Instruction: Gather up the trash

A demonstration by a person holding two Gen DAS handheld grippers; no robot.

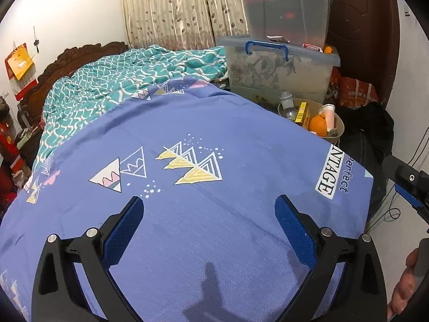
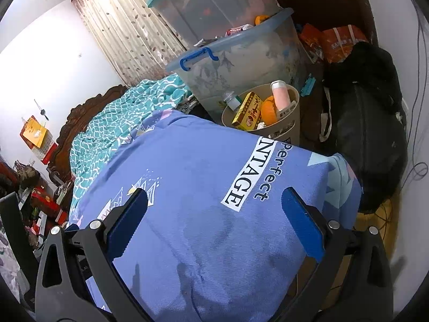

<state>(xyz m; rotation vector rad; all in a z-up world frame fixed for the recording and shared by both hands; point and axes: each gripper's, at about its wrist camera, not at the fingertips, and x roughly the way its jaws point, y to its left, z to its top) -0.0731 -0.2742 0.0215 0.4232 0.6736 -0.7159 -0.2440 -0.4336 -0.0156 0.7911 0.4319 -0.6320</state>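
Note:
A beige trash bin (image 2: pixel 287 128) stands on the floor past the far corner of the bed; it also shows in the left wrist view (image 1: pixel 340 125). It holds a yellow box (image 2: pixel 248 111), an orange (image 2: pixel 269 109), a pink tube (image 2: pixel 280 94) and a small clear bottle (image 2: pixel 231 99). My left gripper (image 1: pixel 209 212) is open and empty above the blue patterned bedsheet (image 1: pixel 214 123). My right gripper (image 2: pixel 214 204) is open and empty above the sheet's corner (image 2: pixel 203 161), near the "Perfect" print. No loose trash shows on the sheet.
A clear storage box with a blue handle (image 1: pixel 278 67) stands behind the bin, with a second teal-lidded box (image 1: pixel 284 2) on top. A teal quilt (image 1: pixel 120 77) lies at the bed's head. A black bag (image 2: pixel 367 123) and cables lie on the floor to the right.

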